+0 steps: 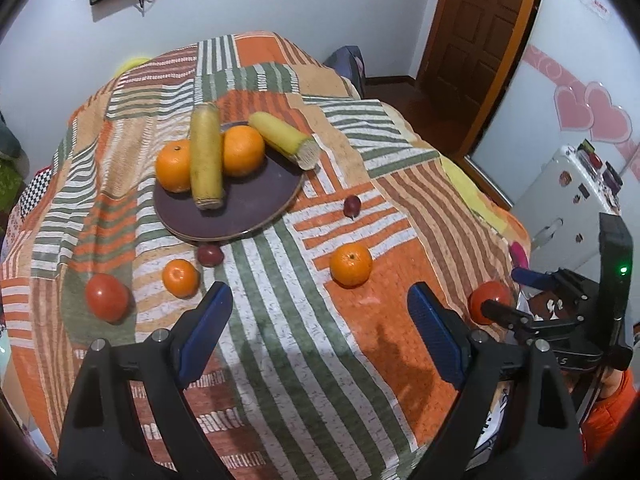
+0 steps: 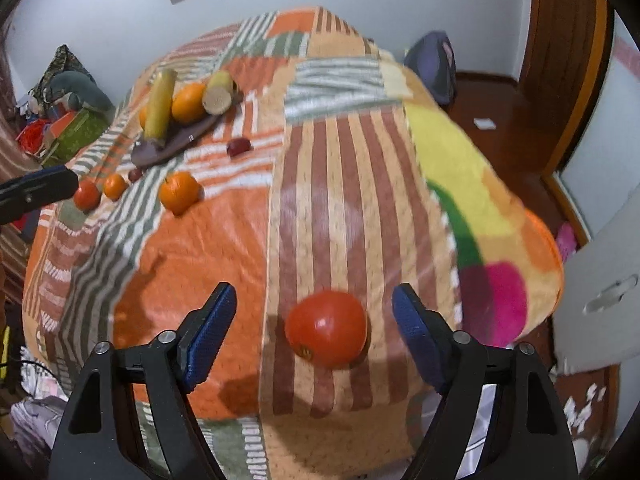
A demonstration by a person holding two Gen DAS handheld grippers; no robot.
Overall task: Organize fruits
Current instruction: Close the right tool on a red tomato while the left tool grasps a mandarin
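Tomato: round, smooth, glossy red, no long axis; lies on the patchwork blanket directly between the wide-parted, empty fingers of the right gripper, neither pad touching it, so the right hand is far nearer. Left gripper: fingers spread wide, holding nothing, over bare striped cloth. Dark plate: two oranges, two yellow corn cobs; loose oranges beyond.

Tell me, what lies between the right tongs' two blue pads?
In the right wrist view, a red tomato lies on the blanket between the open right tongs, with neither pad touching it.
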